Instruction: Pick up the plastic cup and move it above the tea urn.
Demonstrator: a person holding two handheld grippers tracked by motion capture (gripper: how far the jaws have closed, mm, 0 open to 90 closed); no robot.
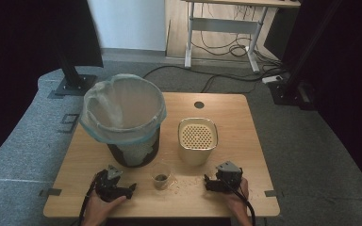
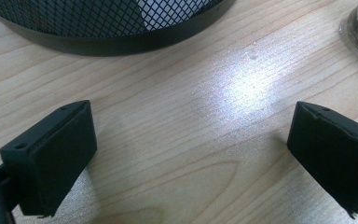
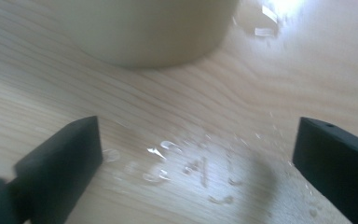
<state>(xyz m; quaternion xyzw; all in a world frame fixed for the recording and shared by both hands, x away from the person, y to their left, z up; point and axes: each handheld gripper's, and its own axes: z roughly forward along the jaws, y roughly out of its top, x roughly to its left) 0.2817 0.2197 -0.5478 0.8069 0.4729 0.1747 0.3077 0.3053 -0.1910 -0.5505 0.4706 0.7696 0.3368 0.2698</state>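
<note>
Standing on a light wooden table (image 1: 245, 122), the following items are being recorded.

Item 1: a black mesh waste bin (image 1: 133, 150), lined with a pale translucent bag (image 1: 122, 109) folded over its rim, is being kept at the table's left half. Its mesh wall and black base ring (image 2: 121, 42) are being seen at the top of the left gripper view.

Item 2: a cream, rounded-square container (image 1: 197, 141) with a perforated top is being kept just right of the bin, apart from it. Its pale lower wall (image 3: 154, 32) is being seen at the top of the right gripper view, blurred.

Item 3: a small clear cup (image 1: 160, 177) with something dark at its bottom is being kept near the front edge, between the two grippers. What the dark matter is cannot be told.

Item 4: small clear droplets or flecks (image 3: 186, 165) are being shown scattered on the wood right of the cup and between the right gripper's jaws.

Item 5: the left gripper (image 1: 131, 189) is being held low at the front left by the left hand (image 1: 101, 207), jaws spread wide and gripping nothing.

Item 6: the right gripper (image 1: 207, 181) is being held at the front right by the right hand (image 1: 235, 200), jaws likewise spread wide around bare wood.
</note>
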